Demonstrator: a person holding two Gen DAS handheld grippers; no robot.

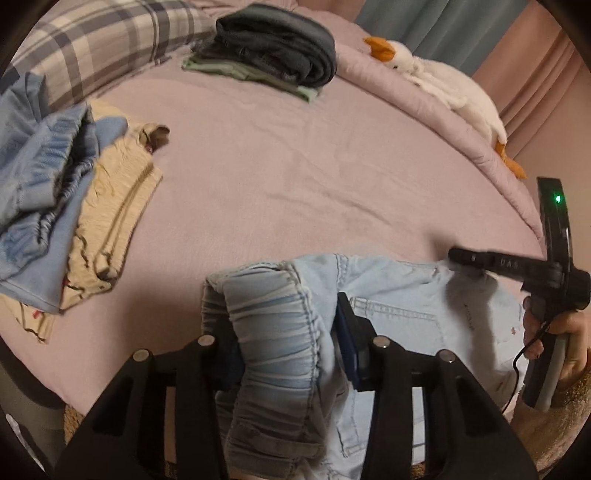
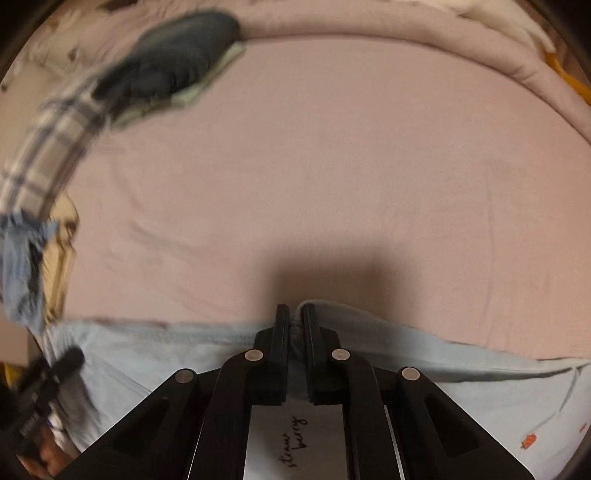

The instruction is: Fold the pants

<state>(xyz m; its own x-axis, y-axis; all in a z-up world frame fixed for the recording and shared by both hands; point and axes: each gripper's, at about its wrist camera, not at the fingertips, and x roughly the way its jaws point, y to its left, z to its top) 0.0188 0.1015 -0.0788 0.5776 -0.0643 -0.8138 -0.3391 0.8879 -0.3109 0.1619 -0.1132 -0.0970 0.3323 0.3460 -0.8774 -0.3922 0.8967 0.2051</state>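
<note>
In your left view the left gripper (image 1: 284,350) clamps the bunched waistband of the pale jeans (image 1: 399,306) at the bed's (image 1: 295,166) near edge, legs cut off below, while your blurred right view shows the right gripper (image 2: 295,325) pinched shut on their hem.

Wide bed under a smooth mauve-pink sheet (image 1: 295,177), rolled pink quilt edge (image 1: 461,122) along its far side, grey-and-white plaid pillow (image 1: 110,40), teal curtain (image 1: 424,18) beside pink drapes (image 1: 535,85), dim warm light.
</note>
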